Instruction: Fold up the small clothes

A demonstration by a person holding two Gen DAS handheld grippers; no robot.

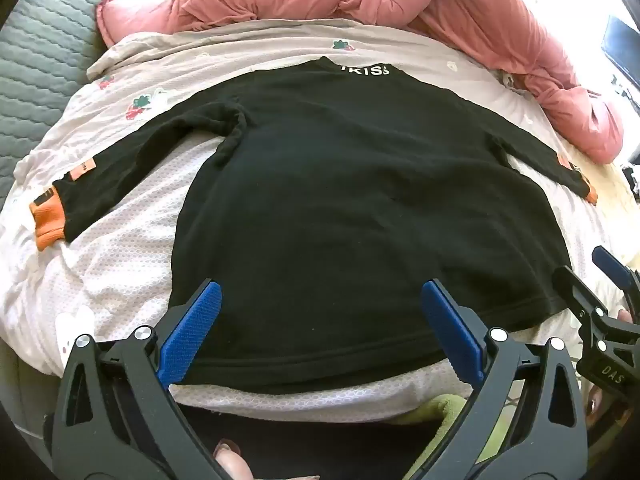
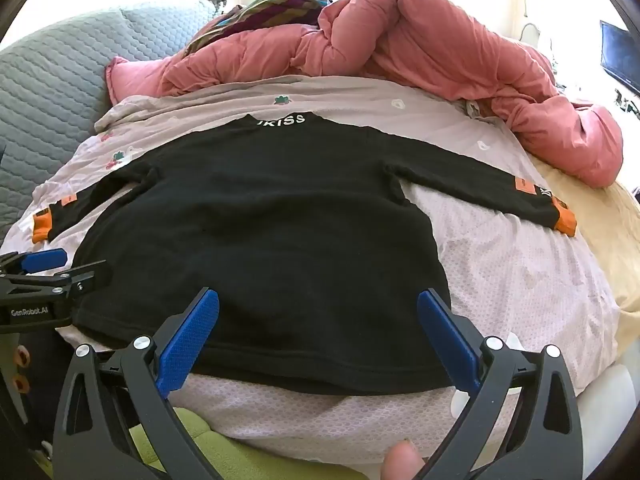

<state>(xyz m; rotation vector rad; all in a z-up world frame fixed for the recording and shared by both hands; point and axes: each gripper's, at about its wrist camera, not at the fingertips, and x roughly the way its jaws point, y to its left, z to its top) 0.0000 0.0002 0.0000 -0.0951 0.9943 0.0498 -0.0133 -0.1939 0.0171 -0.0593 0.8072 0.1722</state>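
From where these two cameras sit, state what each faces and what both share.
Left wrist: on the left gripper, above the near hem of the black sweater, facing its collar; own blue fingers wide open, right gripper at right edge.
Right wrist: on the right gripper, same heading, further right; left gripper at left edge.
Shared: sweater, pink duvet, grey quilt.

Black tool [image 1: 320, 332] frames, blue textured pads, silver screws.
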